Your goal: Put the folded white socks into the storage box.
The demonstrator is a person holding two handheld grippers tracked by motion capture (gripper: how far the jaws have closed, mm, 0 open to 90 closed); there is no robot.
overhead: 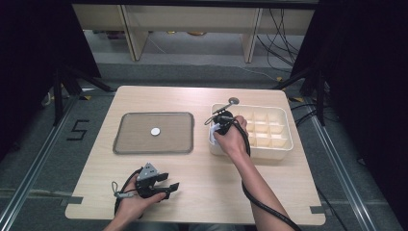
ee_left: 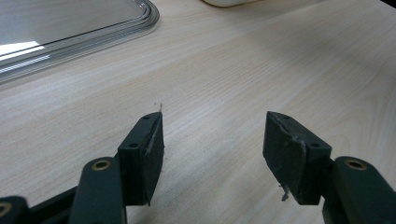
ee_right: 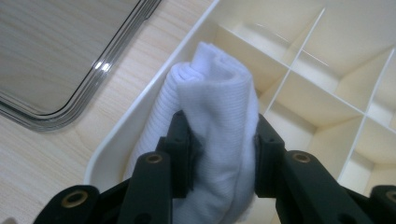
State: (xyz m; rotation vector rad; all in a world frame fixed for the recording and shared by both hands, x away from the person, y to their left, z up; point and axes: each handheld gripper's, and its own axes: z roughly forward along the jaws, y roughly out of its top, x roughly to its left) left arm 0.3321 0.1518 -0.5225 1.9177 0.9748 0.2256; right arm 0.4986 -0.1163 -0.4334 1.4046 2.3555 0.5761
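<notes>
Right claw (ee_right: 223,154) clamped on a rolled white ribbed cloth (ee_right: 215,107), looks like a sock; both pads press into the fabric. Cloth sits at the near-left corner of the cream divided organizer box (ee_right: 322,84), against its left wall, over the corner compartment. In the high view the right claw (overhead: 217,126) is at the box's left end, cloth (overhead: 215,129) showing white under the hand. Box compartments look bare. Left claw (ee_left: 212,144) apart, nothing between the pads, hovering low over bare wooden desk (ee_left: 224,70); in the high view it sits near the desk's front edge (overhead: 166,187). Clear rectangular tray (overhead: 154,133) lies left of the box, a small white round disc (overhead: 155,131) at its middle.
</notes>
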